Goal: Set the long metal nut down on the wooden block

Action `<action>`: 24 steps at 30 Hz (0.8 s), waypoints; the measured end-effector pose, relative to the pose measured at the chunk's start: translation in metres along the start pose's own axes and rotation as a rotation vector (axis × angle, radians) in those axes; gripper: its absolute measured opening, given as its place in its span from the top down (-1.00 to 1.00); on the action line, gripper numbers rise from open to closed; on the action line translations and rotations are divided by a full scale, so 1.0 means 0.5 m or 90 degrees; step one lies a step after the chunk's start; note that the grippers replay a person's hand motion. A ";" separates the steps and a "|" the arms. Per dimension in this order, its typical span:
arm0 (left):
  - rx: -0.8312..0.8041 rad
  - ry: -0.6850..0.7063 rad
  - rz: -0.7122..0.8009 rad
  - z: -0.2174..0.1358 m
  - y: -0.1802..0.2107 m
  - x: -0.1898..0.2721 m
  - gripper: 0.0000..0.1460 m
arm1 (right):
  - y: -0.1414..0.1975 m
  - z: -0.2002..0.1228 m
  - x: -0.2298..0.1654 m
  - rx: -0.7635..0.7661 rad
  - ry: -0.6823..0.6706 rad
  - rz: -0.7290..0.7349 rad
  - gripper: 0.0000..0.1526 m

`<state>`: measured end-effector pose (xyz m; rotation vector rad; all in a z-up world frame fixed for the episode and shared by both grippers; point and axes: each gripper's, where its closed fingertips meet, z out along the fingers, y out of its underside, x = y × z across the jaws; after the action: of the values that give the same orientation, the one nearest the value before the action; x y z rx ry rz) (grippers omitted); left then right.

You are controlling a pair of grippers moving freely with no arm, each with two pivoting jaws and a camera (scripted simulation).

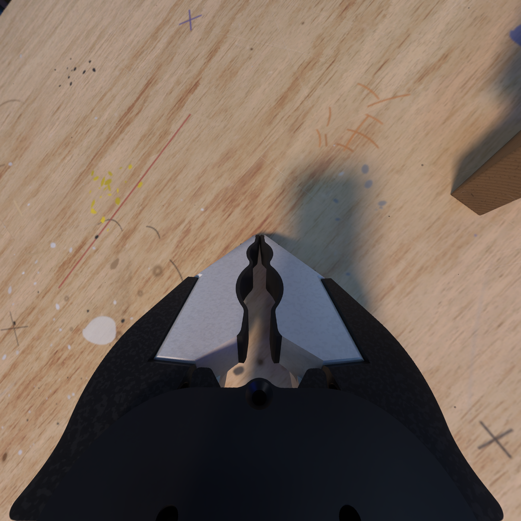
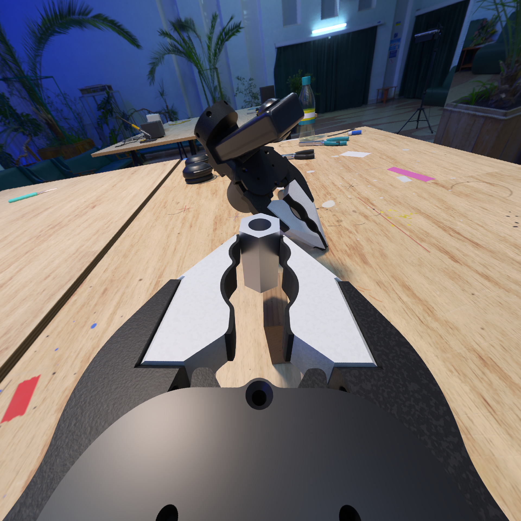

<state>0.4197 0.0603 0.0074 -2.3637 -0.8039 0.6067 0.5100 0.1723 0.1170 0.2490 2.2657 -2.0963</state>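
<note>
The long metal nut point(image 2: 259, 259) is a silver hexagonal sleeve, and it stands upright. My right gripper point(image 2: 259, 239) is shut on its upper part and holds it off the surface. Below it, between the fingers, a strip of the wooden block point(image 2: 275, 335) shows with the nut's shadow on it. The rest of the block is hidden by the gripper. My left gripper point(image 1: 259, 238) is shut and empty, with its tips pointing down close to the table. It also shows just beyond the nut in the right wrist view point(image 2: 321, 245). A corner of the block point(image 1: 490, 186) lies at the right edge of the left wrist view.
The wooden table point(image 2: 423, 282) has a dark seam point(image 2: 98, 253) on the left. At the far side stand a bottle point(image 2: 306, 112), black pliers point(image 2: 303, 154), teal-handled tools point(image 2: 334, 141) and stacked black discs point(image 2: 197, 170). Pink tape point(image 2: 410, 173) and red tape point(image 2: 21, 397) lie flat.
</note>
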 end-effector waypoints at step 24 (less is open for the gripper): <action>0.021 0.008 -0.021 0.001 -0.001 0.000 1.00 | 0.034 0.014 0.012 -0.031 0.014 -0.016 0.65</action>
<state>0.4193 0.0607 0.0075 -2.3173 -0.8206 0.5871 0.5059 0.1669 0.0990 0.2440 2.3411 -2.0559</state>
